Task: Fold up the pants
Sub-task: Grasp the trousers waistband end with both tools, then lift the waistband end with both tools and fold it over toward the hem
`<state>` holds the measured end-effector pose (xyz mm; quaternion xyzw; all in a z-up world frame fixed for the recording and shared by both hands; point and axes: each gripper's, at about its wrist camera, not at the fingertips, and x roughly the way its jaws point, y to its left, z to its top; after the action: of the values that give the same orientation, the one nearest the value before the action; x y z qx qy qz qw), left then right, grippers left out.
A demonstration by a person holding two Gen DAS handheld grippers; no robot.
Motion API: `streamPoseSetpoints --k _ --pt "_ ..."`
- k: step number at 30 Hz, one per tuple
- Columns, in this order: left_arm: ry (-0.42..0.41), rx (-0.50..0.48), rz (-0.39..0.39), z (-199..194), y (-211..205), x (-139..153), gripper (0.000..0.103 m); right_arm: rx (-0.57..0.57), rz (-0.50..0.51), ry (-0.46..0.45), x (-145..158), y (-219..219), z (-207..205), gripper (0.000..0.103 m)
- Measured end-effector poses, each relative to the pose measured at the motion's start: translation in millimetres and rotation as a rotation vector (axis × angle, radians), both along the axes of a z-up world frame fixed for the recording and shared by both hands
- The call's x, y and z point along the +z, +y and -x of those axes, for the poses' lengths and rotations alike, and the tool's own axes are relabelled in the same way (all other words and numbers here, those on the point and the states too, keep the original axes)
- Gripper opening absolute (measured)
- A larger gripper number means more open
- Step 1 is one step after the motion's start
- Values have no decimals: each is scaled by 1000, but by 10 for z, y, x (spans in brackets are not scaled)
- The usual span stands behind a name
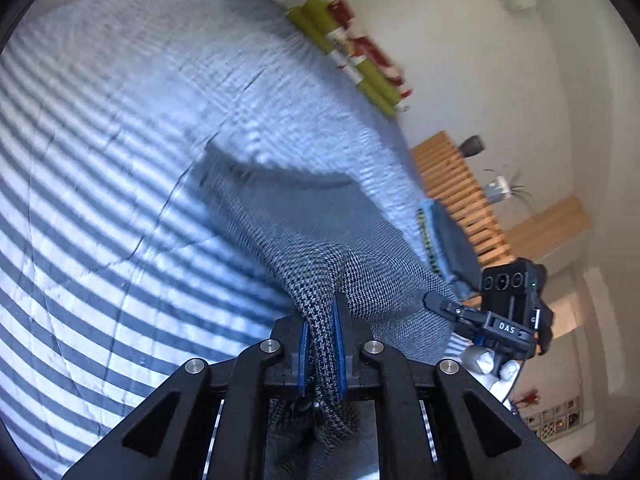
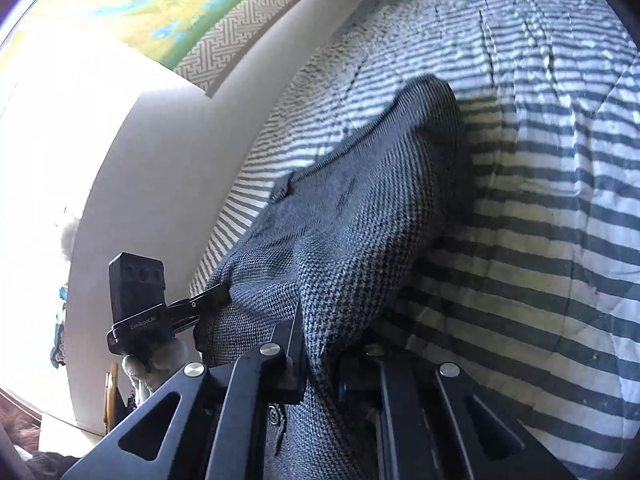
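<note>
My left claw (image 1: 320,332) is clamped tight on a bunched rope of the pants (image 1: 320,280), the blue pads (image 1: 305,344) squeezing the houndstooth cloth between them at six o'clock in its own view. My right claw (image 2: 320,356) is closed down on another gathered edge of the same garment, the fabric spilling over its jaws – one finger is mostly buried under the weave. I judge the two grips sit at one end of the pants, so I can lift that end and carry it over for a fold.

From the left view the right claw shows at four o'clock, its tip biting the cloth; from the right view the left one shows at eight o'clock doing the same. Between them the cloth sags.

Farther out, the pants run up toward twelve o'clock across the striped bedcover (image 2: 540,240), the far part lying on it – the near part hangs raised from my grips. Beyond, at one o'clock in the left view, green and red cushions (image 1: 352,52) sit against the wall, with a wooden slatted bench (image 1: 456,192) at three o'clock.
</note>
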<state>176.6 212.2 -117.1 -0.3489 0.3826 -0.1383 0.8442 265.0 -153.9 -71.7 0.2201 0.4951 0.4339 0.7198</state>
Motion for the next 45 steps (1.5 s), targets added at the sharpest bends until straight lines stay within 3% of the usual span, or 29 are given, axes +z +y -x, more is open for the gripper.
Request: streamPoseSetpoints --k 5,9,14,22,24,26,28,30,32,35,38,42,45 --pt "-135 -75 -51 161 -244 801 10 -37 -47 -188 858 -332 367 9" --pt "-185 -116 -73 130 -386 1210 10 -80 -36 -262 1271 -549 503 9" --pt "-190 -167 -36 235 -630 1439 10 -142 -38 -298 1524 -753 743 9" --pt "-199 -277 -47 849 -1017 1672 10 -191 -32 -320 1734 -1117 1605 9" --pt "-167 -294 -33 865 -1050 1640 10 -204 -16 -313 1742 -1146 1712 9" --pt "-114 -304 -28 757 -1064 1515 11 -223 13 -263 1635 -1148 1657 9" --pt "-16 -300 23 437 -1018 1202 11 -244 26 -173 1333 -1157 1457 9" --pt "101 -276 73 33 -956 808 10 -270 48 -70 916 -1127 1122 9" --pt "203 -223 55 -406 -928 413 10 -289 39 79 381 -1123 663 9" --pt "300 -193 30 -1017 -960 -110 10 -360 60 227 -246 -1148 68 9" --pt "339 -176 15 -1400 -953 -395 11 -384 98 303 -654 -1126 -397 8" --pt "382 -216 4 -1633 -927 -669 13 -350 131 364 -952 -1118 -699 9" --pt "395 -213 79 -1629 -851 -747 15 -327 75 413 -994 -1197 -713 11"
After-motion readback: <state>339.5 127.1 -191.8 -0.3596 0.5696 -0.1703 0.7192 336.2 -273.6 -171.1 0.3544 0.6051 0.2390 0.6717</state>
